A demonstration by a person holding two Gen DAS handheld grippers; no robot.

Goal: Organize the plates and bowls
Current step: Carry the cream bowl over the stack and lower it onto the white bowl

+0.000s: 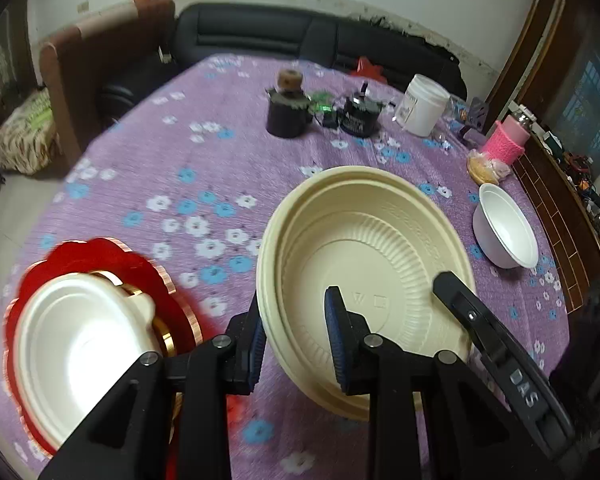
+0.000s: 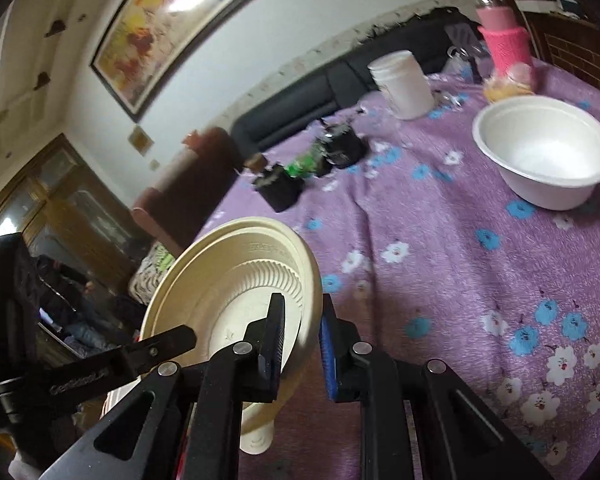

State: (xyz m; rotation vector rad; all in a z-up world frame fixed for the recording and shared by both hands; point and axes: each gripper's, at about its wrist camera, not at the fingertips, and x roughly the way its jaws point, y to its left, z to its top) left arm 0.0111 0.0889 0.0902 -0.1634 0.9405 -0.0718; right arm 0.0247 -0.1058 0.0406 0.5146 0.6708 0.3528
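Note:
A stack of cream plates (image 1: 364, 248) is held tilted above the purple flowered tablecloth (image 1: 172, 184). My left gripper (image 1: 296, 340) straddles its near rim, one blue pad outside and one inside. My right gripper (image 2: 302, 344) straddles the opposite rim of the same cream plates (image 2: 240, 280), and its finger (image 1: 480, 320) shows in the left wrist view. A white bowl (image 1: 84, 352) sits on a red and gold plate (image 1: 112, 260) at the left. Another white bowl (image 2: 544, 152) stands on the cloth at the right; it also shows in the left wrist view (image 1: 504, 228).
At the far side of the table stand a dark pot with a cork lid (image 1: 286, 108), a dark round container (image 1: 358, 116), a white jar (image 1: 420, 104), a pink-sleeved bottle (image 1: 504, 140) and a bag of snacks (image 1: 486, 168). A dark sofa (image 1: 300, 36) lies behind.

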